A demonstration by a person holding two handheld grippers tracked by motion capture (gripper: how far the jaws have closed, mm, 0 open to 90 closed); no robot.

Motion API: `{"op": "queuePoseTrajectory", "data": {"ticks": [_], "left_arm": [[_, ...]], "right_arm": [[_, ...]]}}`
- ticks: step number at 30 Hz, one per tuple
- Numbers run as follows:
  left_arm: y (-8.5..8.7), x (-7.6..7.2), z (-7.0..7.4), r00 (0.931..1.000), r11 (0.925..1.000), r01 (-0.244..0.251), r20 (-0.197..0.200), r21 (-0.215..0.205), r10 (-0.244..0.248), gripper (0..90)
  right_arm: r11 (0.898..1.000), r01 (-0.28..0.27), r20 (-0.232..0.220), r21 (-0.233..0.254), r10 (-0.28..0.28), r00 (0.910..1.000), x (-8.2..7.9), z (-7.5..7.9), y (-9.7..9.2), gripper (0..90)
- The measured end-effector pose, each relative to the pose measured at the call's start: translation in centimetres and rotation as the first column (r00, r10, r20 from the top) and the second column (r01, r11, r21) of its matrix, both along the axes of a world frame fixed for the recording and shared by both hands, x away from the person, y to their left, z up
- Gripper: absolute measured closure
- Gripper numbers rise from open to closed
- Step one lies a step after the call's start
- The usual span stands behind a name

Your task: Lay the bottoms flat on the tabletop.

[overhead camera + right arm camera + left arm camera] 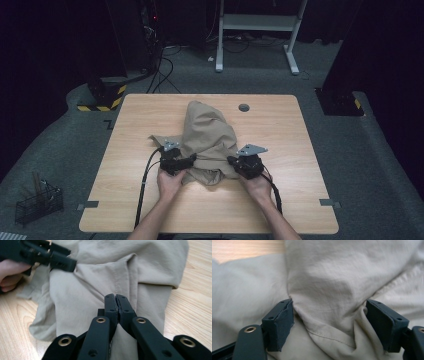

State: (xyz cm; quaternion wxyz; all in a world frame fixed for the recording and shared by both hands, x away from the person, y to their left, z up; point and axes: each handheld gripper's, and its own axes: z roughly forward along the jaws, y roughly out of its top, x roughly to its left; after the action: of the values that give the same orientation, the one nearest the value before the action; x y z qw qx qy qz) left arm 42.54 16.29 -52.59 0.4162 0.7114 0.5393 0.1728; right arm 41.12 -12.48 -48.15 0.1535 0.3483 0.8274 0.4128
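- a beige garment (207,137), thin woven cloth with stitched seams, lies bunched in a loose heap at the middle of the wooden bench (280,165), reaching from near the far edge toward the near edge.
- judging by the many soft creases and the way it slumps, the cloth should be light and limp, with no stiffness of its own; any part not held will likely sag and drag.
- it looks matte rather than slick, so a pinch on it should hold; a single thin layer could slip out more easily than a fold.
- the firmest places to take hold seem to be the stitched hem (329,336) and the doubled seams, where the layers are thicker.
- the left tool (186,161) sits at the heap's near left side, held in the person's left hand (170,184); its jaws stand wide with a thick fold of cloth bulging between them, and whether the pads truly press on it cannot be told.
- the right tool (233,162) is at the heap's near right side, in the right hand (257,186); its jaws are clenched together on a thin ridge of the garment.
- containers: a black wire basket (37,202) stands on the floor off the bench's near left corner, holding a few upright stick-like items too small to identify.
- a small round grommet (244,107) sits in the bench near its far edge.
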Motion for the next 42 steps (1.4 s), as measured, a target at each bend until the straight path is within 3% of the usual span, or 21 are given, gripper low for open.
{"op": "queuePoseTrajectory", "data": {"ticks": [6,10,14,16,17,18,21,25,26,27,29,31,35,37,40,42], "left_arm": [[0.4,-0.2,0.2,0.9998,0.9999,0.011,0.018,-0.005,-0.011,23.9],[1.2,-0.1,1.3,0.9993,0.9999,0.001,0.037,-0.014,0.0,24.3],[2.8,-0.3,2.3,0.9946,0.9962,-0.081,0.063,-0.033,0.083,29.3],[3.6,-0.2,2.3,0.993,0.9935,-0.108,0.043,-0.036,0.11,29.5],[3.8,-0.1,2.2,0.9933,0.9935,-0.113,0.025,-0.017,0.113,29.5],[3.8,0.1,1.6,0.9938,0.9932,-0.11,-0.011,0.036,0.111,29.5],[3.5,0.5,0.8,0.9928,0.9898,-0.108,-0.041,0.093,0.112,30.5],[3.3,0.6,0.5,0.9929,0.9853,-0.108,-0.036,0.132,0.114,31.3],[3.0,0.5,0.3,0.995,0.9789,-0.094,-0.016,0.181,0.099,31.6],[3.0,0.5,0.3,0.995,0.9789,-0.094,-0.016,0.181,0.099,31.8],[2.6,0.2,0.0,0.9974,0.967,-0.072,0.018,0.244,0.07,31.6],[2.8,0.2,0.0,0.9974,0.971,-0.072,0.021,0.228,0.069,32.2],[2.8,0.3,0.0,0.9973,0.9701,-0.073,0.023,0.231,0.07,32.6],[2.8,0.3,0.0,0.9974,0.9699,-0.072,0.022,0.233,0.069,32.5],[2.8,0.3,-0.1,0.9973,0.97,-0.073,0.023,0.232,0.069,32.6],[2.8,0.3,-0.1,0.9971,0.9697,-0.075,0.024,0.232,0.072,32.5]], "right_arm": [[1.0,0.006,-0.007,0.001,-0.006,1.0,0.2,0.1,-0.2,88.3],[1.0,-0.006,-0.003,-0.009,0.006,1.0,0.1,0.0,0.0,88.3],[1.0,-0.003,-0.01,-0.024,0.002,1.0,-0.2,-0.3,0.0,88.2],[1.0,-0.002,-0.023,-0.022,0.002,0.9997,-0.1,-0.6,-0.3,88.2],[1.0,-0.003,-0.03,-0.021,0.002,0.9995,-0.1,-0.7,-0.4,88.2],[1.0,-0.004,-0.033,-0.021,0.003,0.9995,-0.2,-0.8,-0.4,88.2],[1.0,-0.006,-0.027,-0.023,0.006,0.9996,-0.3,-0.8,-0.5,88.2],[1.0,-0.007,-0.01,-0.029,0.006,0.9999,-0.5,-0.5,-0.9,88.1],[1.0,-0.003,-0.007,-0.03,0.002,1.0,-0.6,-0.5,-1.0,88.1],[1.0,0.002,-0.008,-0.029,-0.003,1.0,-0.6,-0.5,-1.2,88.1],[1.0,0.015,-0.004,-0.027,-0.015,0.9999,-0.6,-0.5,-1.8,88.1],[0.999,0.032,0.0,-0.024,-0.032,0.9995,-0.6,-0.5,-2.5,88.1],[0.997,0.062,0.005,-0.035,-0.062,0.998,-0.7,-0.7,-3.9,88.1],[0.992,0.11,-0.003,-0.054,-0.11,0.9939,-0.9,-0.9,-5.7,88.0],[0.987,0.143,-0.009,-0.076,-0.144,0.9895,-0.9,-1.1,-6.9,87.9],[0.981,0.174,-0.005,-0.08,-0.175,0.9845,-1.4,-0.6,-7.8,79.1]]}}
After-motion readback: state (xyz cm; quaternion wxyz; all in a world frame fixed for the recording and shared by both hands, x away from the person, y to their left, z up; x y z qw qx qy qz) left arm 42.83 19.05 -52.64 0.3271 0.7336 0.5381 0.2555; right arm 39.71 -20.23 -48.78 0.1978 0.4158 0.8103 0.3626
